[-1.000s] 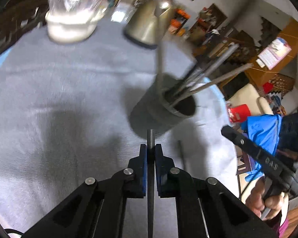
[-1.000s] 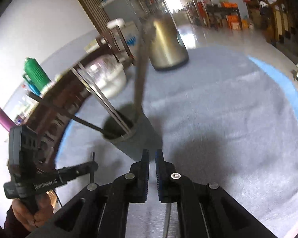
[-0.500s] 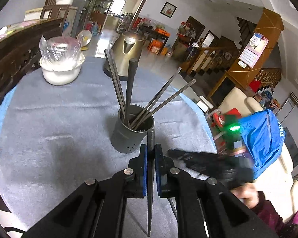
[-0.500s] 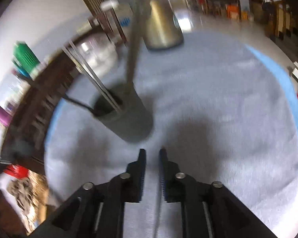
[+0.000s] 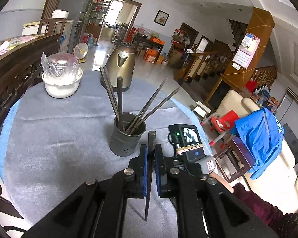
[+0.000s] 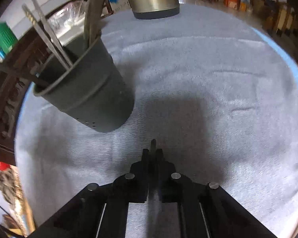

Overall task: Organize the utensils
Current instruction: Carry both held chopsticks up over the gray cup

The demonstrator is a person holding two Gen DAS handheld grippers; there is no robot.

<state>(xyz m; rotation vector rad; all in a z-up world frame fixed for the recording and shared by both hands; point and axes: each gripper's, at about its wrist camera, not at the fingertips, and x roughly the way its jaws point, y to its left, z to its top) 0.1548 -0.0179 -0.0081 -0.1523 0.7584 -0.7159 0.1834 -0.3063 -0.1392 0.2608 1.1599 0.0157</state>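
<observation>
The left gripper (image 5: 151,154) is clamped on a dark chopstick (image 5: 150,164), held above the grey tablecloth (image 5: 55,134) just in front of the utensil holder (image 5: 127,138). The holder stands upright on the cloth and contains several chopsticks (image 5: 117,99) leaning outward. The right gripper (image 6: 153,154) points steeply down at the cloth beside the holder; its jaws have just been closing and now pinch a thin dark chopstick end (image 6: 153,144). A metal kettle (image 5: 121,67) and a covered white bowl (image 5: 60,79) stand behind the holder.
</observation>
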